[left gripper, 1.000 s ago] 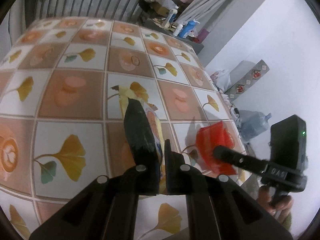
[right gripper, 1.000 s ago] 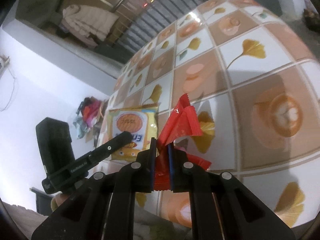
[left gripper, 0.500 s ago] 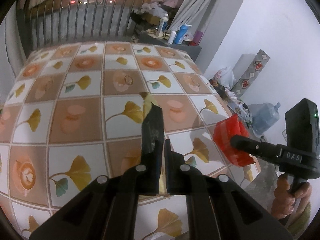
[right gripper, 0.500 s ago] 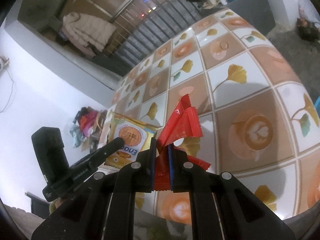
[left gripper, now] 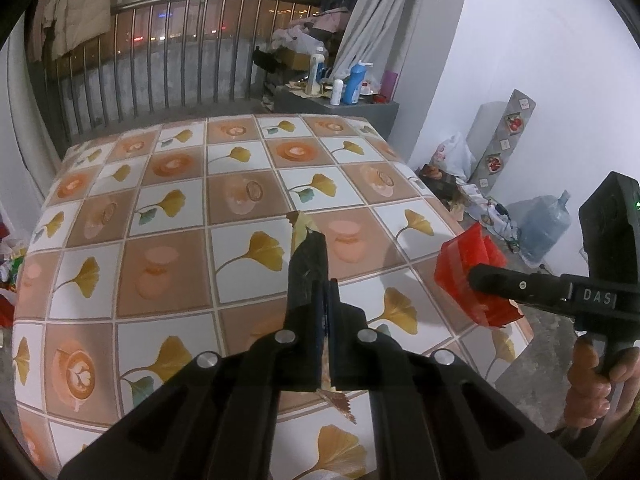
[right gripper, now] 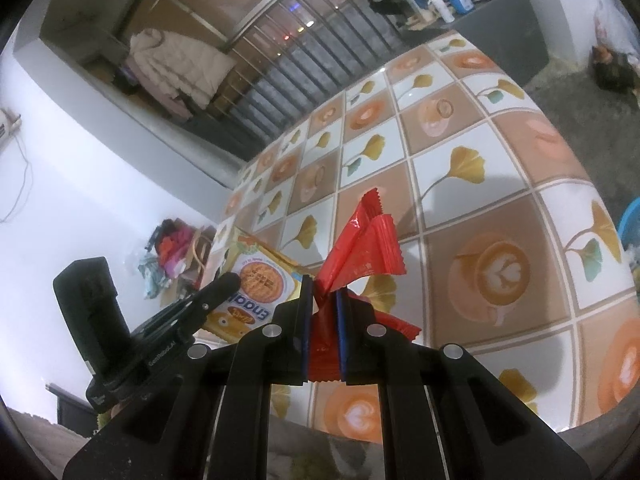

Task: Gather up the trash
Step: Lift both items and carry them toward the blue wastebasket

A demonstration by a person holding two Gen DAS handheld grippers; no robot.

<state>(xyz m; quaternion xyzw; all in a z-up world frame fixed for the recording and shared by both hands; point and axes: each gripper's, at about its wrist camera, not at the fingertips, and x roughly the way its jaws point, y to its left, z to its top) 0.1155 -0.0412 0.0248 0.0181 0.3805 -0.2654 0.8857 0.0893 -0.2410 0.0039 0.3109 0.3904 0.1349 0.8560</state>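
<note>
Two grippers in play, each pinching one wrapper, both held above the table (left gripper: 168,280) with its tiled ginkgo-leaf and coffee-cup cloth. Left gripper (left gripper: 325,292): jaws pressed together on a yellow biscuit packet (left gripper: 298,226), seen edge-on in its own view, a jagged tip sticking up at 12 o'clock past the fingers and another torn edge showing below them. In the right wrist view the same yellow biscuit packet (right gripper: 260,284) shows its printed face, one round biscuit pictured on it, at 9 o'clock from the right gripper (right gripper: 323,300). Right gripper: jaws closed on a red wrapper (right gripper: 360,252), crumpled, fanning up toward 1 o'clock from the pads, with more red foil hanging below them. From the left view the red wrapper (left gripper: 468,276) sits at 3 o'clock, over the table's right edge. One hand (left gripper: 596,384) visible on the right gripper's handle. Trash count: two pieces, one yellow, one red. Table surface otherwise bare in both views.
</note>
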